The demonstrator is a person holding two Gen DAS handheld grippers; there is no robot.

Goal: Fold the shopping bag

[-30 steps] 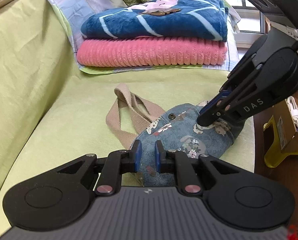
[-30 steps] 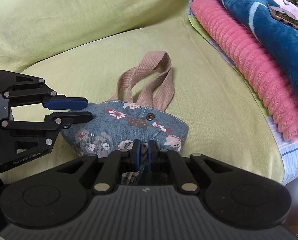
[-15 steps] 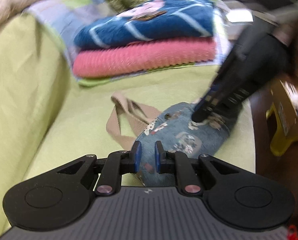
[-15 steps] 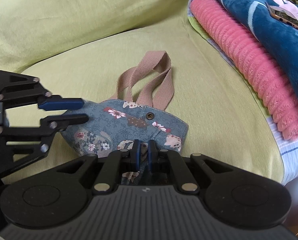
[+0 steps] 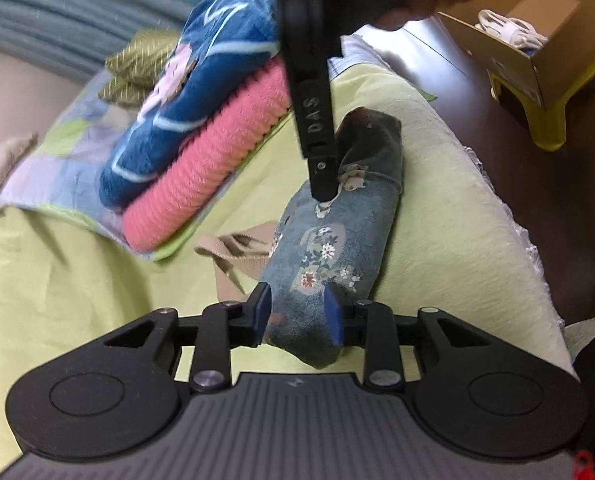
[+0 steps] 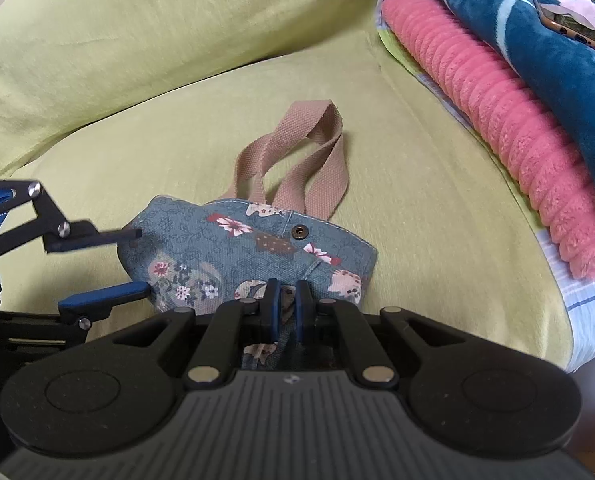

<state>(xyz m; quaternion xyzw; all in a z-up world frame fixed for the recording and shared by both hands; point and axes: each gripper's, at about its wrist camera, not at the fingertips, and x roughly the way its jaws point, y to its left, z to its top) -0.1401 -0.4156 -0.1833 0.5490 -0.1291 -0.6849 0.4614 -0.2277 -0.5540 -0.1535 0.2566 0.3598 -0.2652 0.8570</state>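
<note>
The left gripper (image 5: 299, 312) has just been opening its jaws; they now stand apart on either side of the shopping bag (image 5: 329, 248), whose near corner lies between the blue pads (image 5: 262, 308) without being clearly squeezed. In the right wrist view that gripper (image 6: 135, 262) enters from the left, its two fingers spread at the bag's (image 6: 233, 256) left end.

Further right, the right gripper (image 6: 285, 304) has its jaws drawn together, pinching the bag's near edge. From the left camera it comes down from above, its tip (image 5: 325, 190) pressed on the floral fabric.

The bag lies on a green-covered sofa seat (image 6: 201, 136), directly ahead of both grippers, its tan handles (image 6: 293, 160) lying flat beyond it. To the right of the right gripper sits a folded pink blanket (image 6: 497, 128) under a blue one (image 6: 537, 40), with a phone (image 6: 569, 30) on top. Beyond the sofa edge, a cardboard box (image 5: 537, 32) rests on a yellow stool (image 5: 553, 96).
</note>
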